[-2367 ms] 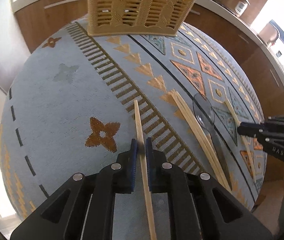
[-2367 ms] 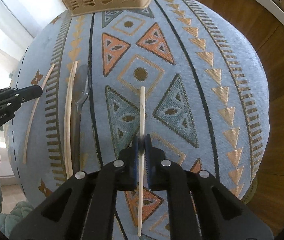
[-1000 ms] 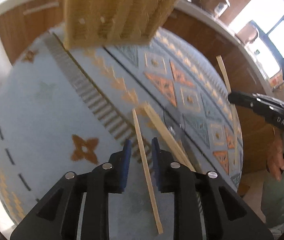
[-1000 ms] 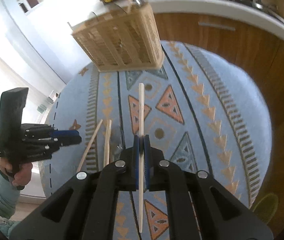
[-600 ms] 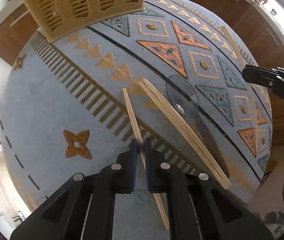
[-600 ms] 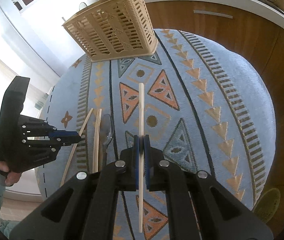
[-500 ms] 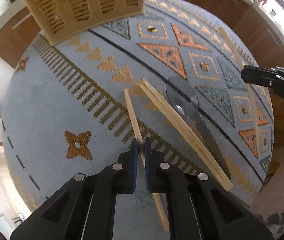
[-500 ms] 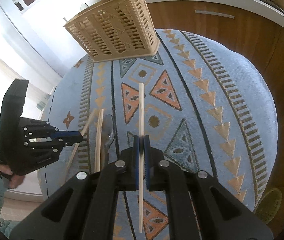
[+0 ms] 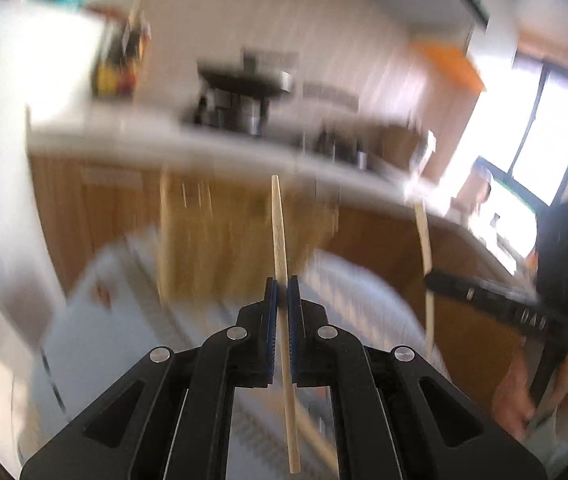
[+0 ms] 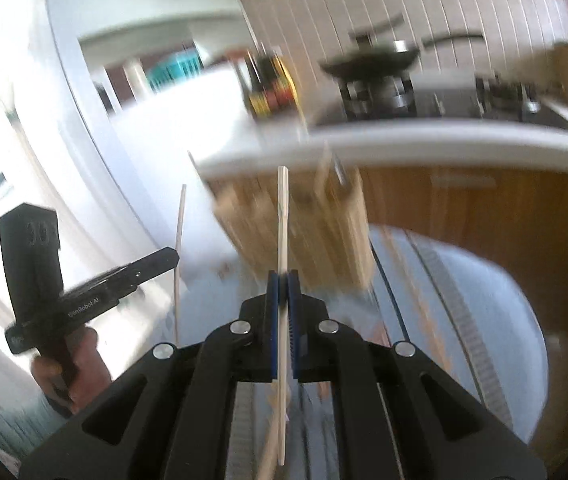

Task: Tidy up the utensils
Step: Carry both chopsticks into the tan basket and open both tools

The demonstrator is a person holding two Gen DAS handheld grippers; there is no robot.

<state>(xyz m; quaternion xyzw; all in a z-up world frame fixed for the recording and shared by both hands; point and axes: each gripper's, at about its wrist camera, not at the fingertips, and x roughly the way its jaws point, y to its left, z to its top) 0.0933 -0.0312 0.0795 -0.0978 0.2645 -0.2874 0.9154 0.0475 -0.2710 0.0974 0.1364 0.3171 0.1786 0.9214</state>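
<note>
Both views are blurred by motion. My left gripper is shut on a wooden chopstick, held above the blue patterned tablecloth. My right gripper is shut on a second chopstick, its tip pointing toward the tan slotted basket. The basket stands ahead of the left gripper too. In the left wrist view the right gripper shows at the right with its chopstick. In the right wrist view the left gripper shows at the left, clamping its chopstick. Blurred chopsticks lie on the cloth below.
A white kitchen counter with a pan on a stove and wooden cabinets runs behind the table. A bright window is at the right. A person's hand grips the left tool's handle.
My left gripper closed on the chopstick lying on the cloth and lifted it. Both grippers rose and tilted up, so the counter and wall now fill the views.
</note>
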